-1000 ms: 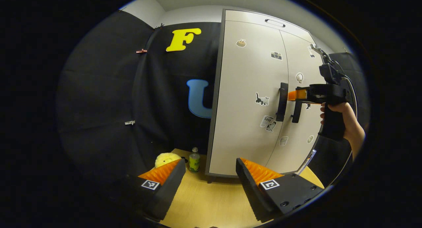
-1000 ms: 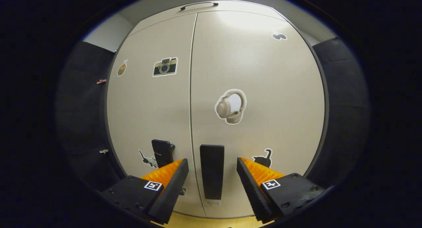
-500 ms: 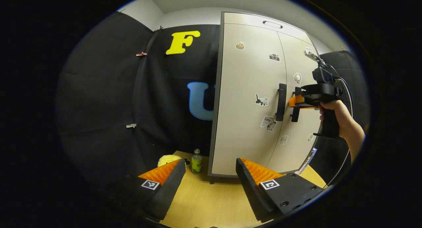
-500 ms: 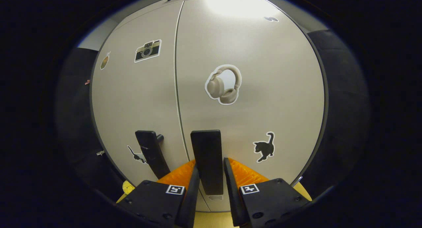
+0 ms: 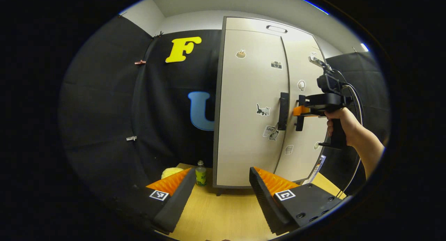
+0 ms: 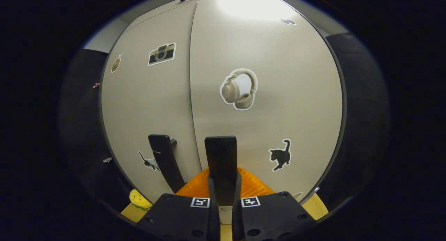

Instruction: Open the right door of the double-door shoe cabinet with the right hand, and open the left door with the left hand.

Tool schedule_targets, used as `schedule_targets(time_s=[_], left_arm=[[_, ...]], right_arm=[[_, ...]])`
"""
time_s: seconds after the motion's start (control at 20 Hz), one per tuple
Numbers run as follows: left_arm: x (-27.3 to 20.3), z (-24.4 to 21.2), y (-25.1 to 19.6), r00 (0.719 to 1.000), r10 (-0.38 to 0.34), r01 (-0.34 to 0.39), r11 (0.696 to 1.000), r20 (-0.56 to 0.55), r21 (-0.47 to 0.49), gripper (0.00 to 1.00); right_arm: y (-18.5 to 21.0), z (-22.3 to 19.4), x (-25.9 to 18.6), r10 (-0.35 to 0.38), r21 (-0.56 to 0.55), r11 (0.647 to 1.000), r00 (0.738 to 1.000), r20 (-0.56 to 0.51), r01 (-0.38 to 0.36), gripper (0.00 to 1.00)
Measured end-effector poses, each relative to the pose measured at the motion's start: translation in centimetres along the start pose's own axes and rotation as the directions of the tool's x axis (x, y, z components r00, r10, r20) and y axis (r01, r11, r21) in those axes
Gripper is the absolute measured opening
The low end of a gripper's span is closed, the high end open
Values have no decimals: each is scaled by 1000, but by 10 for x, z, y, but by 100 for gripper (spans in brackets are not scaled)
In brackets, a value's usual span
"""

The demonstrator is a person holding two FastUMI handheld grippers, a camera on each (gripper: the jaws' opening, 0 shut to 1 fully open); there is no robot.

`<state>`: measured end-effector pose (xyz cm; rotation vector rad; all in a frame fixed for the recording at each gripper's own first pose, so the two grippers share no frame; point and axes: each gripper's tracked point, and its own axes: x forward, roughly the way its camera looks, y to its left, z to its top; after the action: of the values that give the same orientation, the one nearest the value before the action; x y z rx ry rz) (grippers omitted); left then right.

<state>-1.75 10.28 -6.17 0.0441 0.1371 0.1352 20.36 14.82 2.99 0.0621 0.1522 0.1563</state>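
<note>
Pulling the right door's flat black bar handle [image 6: 221,164] straight outward, along the hinge arc, should swing the beige right door [image 6: 271,94] of the shoe cabinet [image 5: 251,105] open. The right gripper [image 6: 223,192] is clamped on this handle. The left gripper [image 5: 221,187] stands wide apart, holding nothing, well away from the left door's black handle [image 5: 283,111].

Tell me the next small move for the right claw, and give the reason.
Probably pull the right claw straight back to swing the right door open. Both of its fingers already press on the right door handle, and both doors look closed or nearly so. The left claw hangs open, away from the left door handle, so its turn comes after.
</note>
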Motion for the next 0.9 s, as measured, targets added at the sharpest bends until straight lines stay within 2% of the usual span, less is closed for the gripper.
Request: schedule_targets(time_s=[0.25, 0.45, 0.6, 0.9], left_arm=[[-6, 5, -25, 998, -64, 64, 998, 7, 15, 95], [-6, 7, -45, 995, -102, 102, 995, -2, -10, 95], [-8, 14, -51, 998, -67, 67, 998, 13, -1, 95], [-21, 18, -77, 998, 60, -59, 998, 26, -27, 95]], right_arm=[[-7, 3, -20, 12, 7, 1000, 999, 31, -12, 17], [-16, 4, -36, 25, 2, 1000, 999, 44, -25, 17], [-22, 6, -45, 58, 3, 998, 997, 46, -58, 17], [-33, 9, -58, 145, -19, 989, 987, 62, -144, 17]])
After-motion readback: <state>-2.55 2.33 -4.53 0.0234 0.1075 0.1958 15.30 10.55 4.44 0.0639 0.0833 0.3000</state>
